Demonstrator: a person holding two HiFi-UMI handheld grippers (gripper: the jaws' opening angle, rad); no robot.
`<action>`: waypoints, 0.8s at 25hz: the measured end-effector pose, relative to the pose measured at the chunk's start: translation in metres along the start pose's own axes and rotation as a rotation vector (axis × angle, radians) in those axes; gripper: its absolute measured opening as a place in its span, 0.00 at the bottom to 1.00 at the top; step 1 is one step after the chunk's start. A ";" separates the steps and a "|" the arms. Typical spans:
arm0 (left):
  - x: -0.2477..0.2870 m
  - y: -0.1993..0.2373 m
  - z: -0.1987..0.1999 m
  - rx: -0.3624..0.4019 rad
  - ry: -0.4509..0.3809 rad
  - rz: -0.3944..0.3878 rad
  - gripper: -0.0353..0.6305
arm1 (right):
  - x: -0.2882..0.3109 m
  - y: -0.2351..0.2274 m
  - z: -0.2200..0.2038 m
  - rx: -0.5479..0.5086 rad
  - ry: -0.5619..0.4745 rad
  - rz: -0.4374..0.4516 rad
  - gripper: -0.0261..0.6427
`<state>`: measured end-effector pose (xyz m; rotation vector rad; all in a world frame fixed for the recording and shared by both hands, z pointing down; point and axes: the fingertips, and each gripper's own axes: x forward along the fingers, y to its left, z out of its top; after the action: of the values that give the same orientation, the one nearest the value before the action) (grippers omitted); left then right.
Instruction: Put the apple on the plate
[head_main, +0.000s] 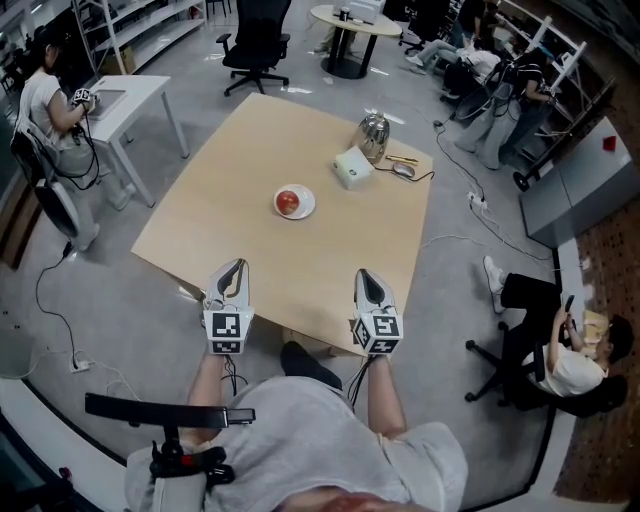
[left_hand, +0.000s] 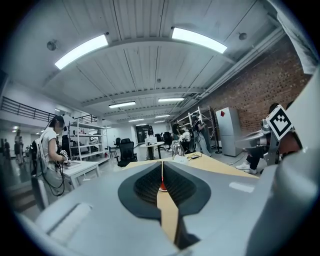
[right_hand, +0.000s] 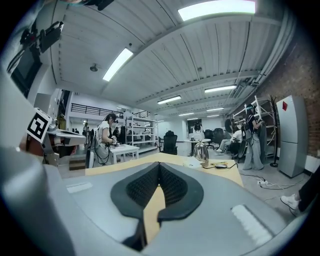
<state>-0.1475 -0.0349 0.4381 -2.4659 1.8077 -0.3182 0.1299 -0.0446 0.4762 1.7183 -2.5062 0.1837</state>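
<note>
"Head view first: where is the apple (head_main: 288, 201)?"

"It is on the plate (head_main: 306, 211), near the middle of the table (head_main: 330, 260) and well ahead of both grippers."

"And the left gripper (head_main: 236, 264)?"

"It hangs just inside the table's near edge and points toward the plate. Left gripper view shows its jaws pressed together at the tips, with nothing between them."

"The right gripper (head_main: 367, 274)?"

"It is beside the left one, also over the near edge and well apart from the plate. Right gripper view shows its jaws closed tip to tip, and they are empty too."

"What else is on the table?"

"Beyond the plate there is a white box (head_main: 352, 167), with a metal kettle (head_main: 374, 135) just behind it. A mouse (head_main: 403, 170) with its cable lies to the box's right."

"Is anyone around?"

"One person (head_main: 40, 100) stands at a white desk (head_main: 125, 95) on the left, and another (head_main: 570, 365) sits at lower right."
</note>
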 end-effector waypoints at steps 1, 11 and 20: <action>-0.001 0.000 0.000 0.000 -0.003 0.000 0.09 | -0.001 0.002 0.000 -0.001 -0.002 0.003 0.05; -0.011 -0.001 -0.009 -0.023 -0.006 0.001 0.08 | -0.016 0.005 -0.010 0.017 0.005 -0.005 0.05; -0.035 -0.004 -0.007 -0.005 -0.010 -0.006 0.08 | -0.040 0.013 -0.010 0.030 -0.008 -0.015 0.05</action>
<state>-0.1551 0.0005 0.4411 -2.4727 1.8000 -0.3014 0.1326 -0.0015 0.4794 1.7519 -2.5084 0.2144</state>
